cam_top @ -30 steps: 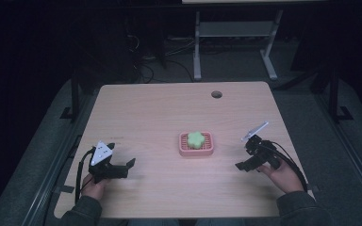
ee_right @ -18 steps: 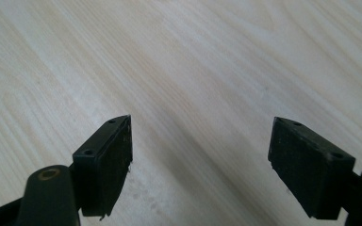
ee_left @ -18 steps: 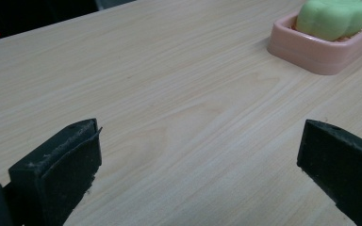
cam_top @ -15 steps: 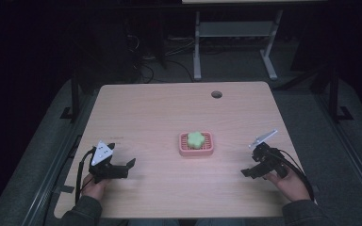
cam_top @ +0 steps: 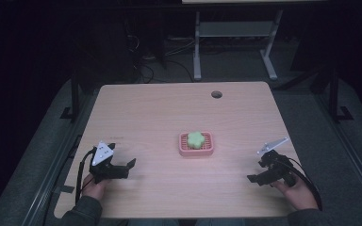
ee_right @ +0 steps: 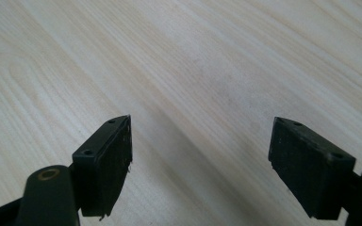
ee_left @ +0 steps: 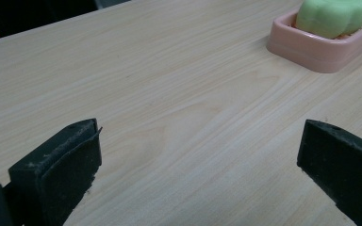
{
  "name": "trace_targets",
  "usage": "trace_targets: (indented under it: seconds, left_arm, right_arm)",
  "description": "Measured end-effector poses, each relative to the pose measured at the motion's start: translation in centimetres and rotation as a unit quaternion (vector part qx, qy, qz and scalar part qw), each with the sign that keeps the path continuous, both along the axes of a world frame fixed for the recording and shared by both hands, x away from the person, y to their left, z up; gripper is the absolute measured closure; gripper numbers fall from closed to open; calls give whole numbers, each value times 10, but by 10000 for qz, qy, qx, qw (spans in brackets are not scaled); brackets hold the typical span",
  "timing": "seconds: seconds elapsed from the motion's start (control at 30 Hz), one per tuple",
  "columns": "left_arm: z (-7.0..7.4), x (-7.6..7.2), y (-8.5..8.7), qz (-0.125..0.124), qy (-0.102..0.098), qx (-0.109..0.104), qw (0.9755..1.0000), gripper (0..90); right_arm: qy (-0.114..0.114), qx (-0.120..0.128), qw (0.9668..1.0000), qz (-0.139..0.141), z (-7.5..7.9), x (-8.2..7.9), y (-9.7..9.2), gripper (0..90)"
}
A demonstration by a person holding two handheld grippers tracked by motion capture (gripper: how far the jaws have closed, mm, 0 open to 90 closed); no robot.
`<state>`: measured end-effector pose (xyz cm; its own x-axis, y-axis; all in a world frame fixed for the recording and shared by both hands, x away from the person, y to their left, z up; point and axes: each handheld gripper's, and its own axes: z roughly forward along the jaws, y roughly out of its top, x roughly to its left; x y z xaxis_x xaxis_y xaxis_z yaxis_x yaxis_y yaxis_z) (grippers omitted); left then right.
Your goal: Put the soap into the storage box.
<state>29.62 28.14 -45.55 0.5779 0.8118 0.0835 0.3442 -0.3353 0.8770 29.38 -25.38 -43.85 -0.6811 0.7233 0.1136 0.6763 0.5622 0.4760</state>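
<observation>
The high view looks forward and down over the whole table (cam_top: pixel 169 108). Each gripper view rides low, facing past its spread jaws across wood close below. The left gripper view shares the pink tray (ee_left: pixel 311 47) beyond its jaws with the high view.

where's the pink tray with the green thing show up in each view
High view: the pink tray sits mid-table, between the two grippers, with the green piece in it.
Left gripper view: the tray is at the top right corner, beyond the open jaws.
Right gripper view: open jaws over bare wood; that camera points away from the tray.
Shared landmark: the light wood-grain tabletop.
</observation>
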Motion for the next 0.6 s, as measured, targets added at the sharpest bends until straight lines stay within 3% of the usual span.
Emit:
trace_targets:
  seconds: [0.6]
  left_arm:
    - [-2,0,-3,-96,-6,77,9999,0]
  right_arm:
    - [-312,291,9986,-321,-8,-29,-16,212]
